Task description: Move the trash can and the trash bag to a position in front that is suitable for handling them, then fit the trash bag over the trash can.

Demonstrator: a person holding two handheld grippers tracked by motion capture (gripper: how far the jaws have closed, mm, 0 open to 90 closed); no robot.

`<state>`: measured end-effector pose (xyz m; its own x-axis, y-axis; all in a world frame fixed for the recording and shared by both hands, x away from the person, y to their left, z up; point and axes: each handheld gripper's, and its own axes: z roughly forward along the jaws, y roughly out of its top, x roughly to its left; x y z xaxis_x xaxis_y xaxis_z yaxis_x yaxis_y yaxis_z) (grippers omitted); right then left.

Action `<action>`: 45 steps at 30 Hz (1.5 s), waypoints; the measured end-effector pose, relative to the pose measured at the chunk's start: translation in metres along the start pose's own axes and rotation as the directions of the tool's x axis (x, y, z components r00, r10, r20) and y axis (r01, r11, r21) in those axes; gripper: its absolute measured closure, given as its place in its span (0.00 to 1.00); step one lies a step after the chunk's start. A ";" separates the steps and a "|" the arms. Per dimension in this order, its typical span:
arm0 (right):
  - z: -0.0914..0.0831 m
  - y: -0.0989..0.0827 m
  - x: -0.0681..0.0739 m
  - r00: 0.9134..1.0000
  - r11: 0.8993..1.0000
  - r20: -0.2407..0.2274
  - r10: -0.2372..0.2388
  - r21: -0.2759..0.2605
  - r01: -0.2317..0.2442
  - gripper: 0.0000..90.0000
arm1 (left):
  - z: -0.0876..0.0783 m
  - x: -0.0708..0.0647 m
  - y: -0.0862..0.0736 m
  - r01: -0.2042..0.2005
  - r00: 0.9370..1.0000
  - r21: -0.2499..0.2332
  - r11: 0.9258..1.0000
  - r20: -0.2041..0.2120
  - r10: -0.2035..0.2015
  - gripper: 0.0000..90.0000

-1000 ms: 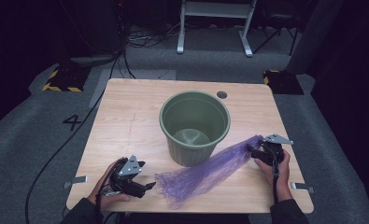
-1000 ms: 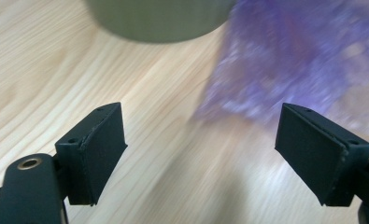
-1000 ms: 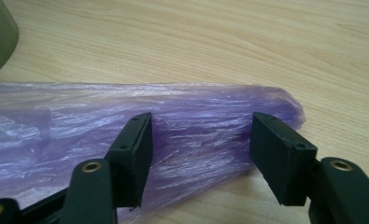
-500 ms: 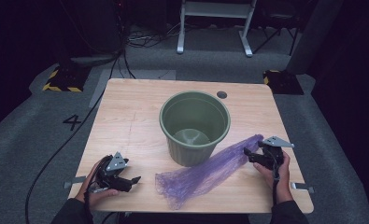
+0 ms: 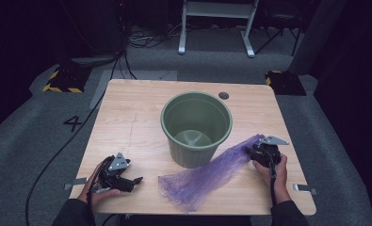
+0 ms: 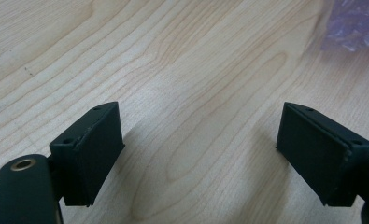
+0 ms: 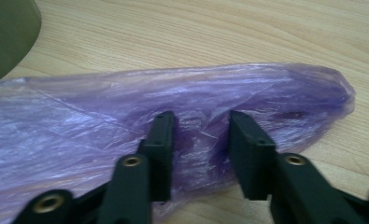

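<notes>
A thin purple plastic bag [image 5: 207,174] lies stretched across the front of the wooden table [image 5: 127,117], from the right hand down toward the front middle. My right gripper [image 5: 253,151] holds its right end. In the right gripper view the two jaws of the right gripper [image 7: 201,140] are drawn in on a wrinkled fold of the bag [image 7: 79,116]. My left gripper [image 5: 135,181] rests at the front left, apart from the bag, jaws pointing right. In the left gripper view, the left gripper [image 6: 201,158] is wide open over bare wood, with a corner of the bag [image 6: 355,23] at the upper right.
A green plastic bin [image 5: 196,122] stands upright and empty in the middle of the table, just behind the bag; its side [image 7: 4,37] is at the upper left of the right gripper view. A cable hole [image 5: 223,95] sits near the far edge.
The left gripper has pulled back to the left, away from the bag's near end, and now stands open. The bag has sagged flatter. The right gripper has stayed put.
</notes>
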<state>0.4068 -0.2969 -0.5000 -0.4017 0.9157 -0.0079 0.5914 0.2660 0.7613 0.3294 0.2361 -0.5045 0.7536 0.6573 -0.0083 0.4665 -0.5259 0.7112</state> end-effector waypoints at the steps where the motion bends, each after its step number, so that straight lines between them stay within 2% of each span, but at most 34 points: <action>1: 0.000 0.000 -0.001 1.000 1.000 0.002 0.000 -0.003 0.000 0.77 | 0.000 0.000 0.000 0.001 1.000 0.002 1.000 -0.001 -0.001 0.15; 2: 0.000 0.000 -0.001 1.000 1.000 0.002 0.000 -0.003 0.000 0.77 | 0.001 0.000 0.001 -0.002 1.000 0.002 1.000 -0.002 0.002 0.15; 3: 0.001 0.000 -0.001 1.000 1.000 0.002 -0.003 -0.009 0.003 0.84 | 0.001 0.000 0.001 0.000 1.000 0.002 1.000 -0.003 0.000 0.14; 5: -0.001 0.000 -0.002 1.000 1.000 0.004 -0.001 -0.026 0.001 0.90 | 0.002 0.000 0.002 -0.001 1.000 0.003 1.000 -0.003 0.001 0.14; 11: -0.011 0.003 -0.005 1.000 0.996 0.028 0.001 -0.090 0.002 0.97 | 0.002 0.001 0.002 -0.001 1.000 0.002 1.000 0.002 0.001 0.14; 13: -0.012 0.004 -0.005 0.999 0.996 0.037 -0.004 -0.093 0.007 0.97 | 0.002 0.001 0.002 -0.001 1.000 0.002 1.000 0.001 0.001 0.14; 18: -0.023 0.009 -0.002 0.998 0.989 0.058 -0.016 -0.144 0.024 0.97 | 0.002 0.000 0.002 -0.001 1.000 0.002 1.000 0.000 0.001 0.14; 19: -0.028 0.010 -0.001 0.998 0.985 0.066 -0.018 -0.169 0.029 0.97 | 0.002 0.001 0.002 -0.001 1.000 0.002 1.000 0.001 0.001 0.14; 20: -0.028 0.010 -0.001 0.998 0.985 0.066 -0.018 -0.169 0.029 0.97 | 0.002 0.001 0.002 -0.003 1.000 0.002 1.000 0.000 0.003 0.14; 26: -0.040 0.022 0.001 0.995 0.970 0.091 -0.037 -0.237 0.057 0.97 | 0.002 0.001 0.002 -0.003 1.000 0.003 1.000 -0.001 0.003 0.14; 34: -0.041 0.031 0.005 0.993 0.964 0.098 -0.072 -0.247 0.095 0.97 | 0.002 0.000 0.002 -0.002 1.000 0.002 1.000 -0.002 0.002 0.14; 40: -0.050 0.038 0.010 0.990 0.951 0.102 -0.092 -0.285 0.118 0.97 | 0.002 -0.001 0.006 0.017 1.000 0.016 1.000 -0.005 -0.017 0.17; 42: -0.052 0.042 0.011 0.990 0.947 0.104 -0.096 -0.297 0.123 0.97 | 0.001 -0.004 0.010 0.036 0.999 0.003 0.999 0.016 -0.036 0.19; 45: -0.055 0.047 0.014 0.988 0.941 0.111 -0.107 -0.309 0.137 0.97 | -0.008 -0.017 0.023 0.023 0.999 -0.057 0.998 0.049 -0.020 0.19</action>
<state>0.3906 -0.2878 -0.4292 -0.3832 0.9095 -0.1613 0.2857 0.2827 0.9157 0.3239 0.2170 -0.4825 0.7660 0.6403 -0.0576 0.4567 -0.4789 0.7497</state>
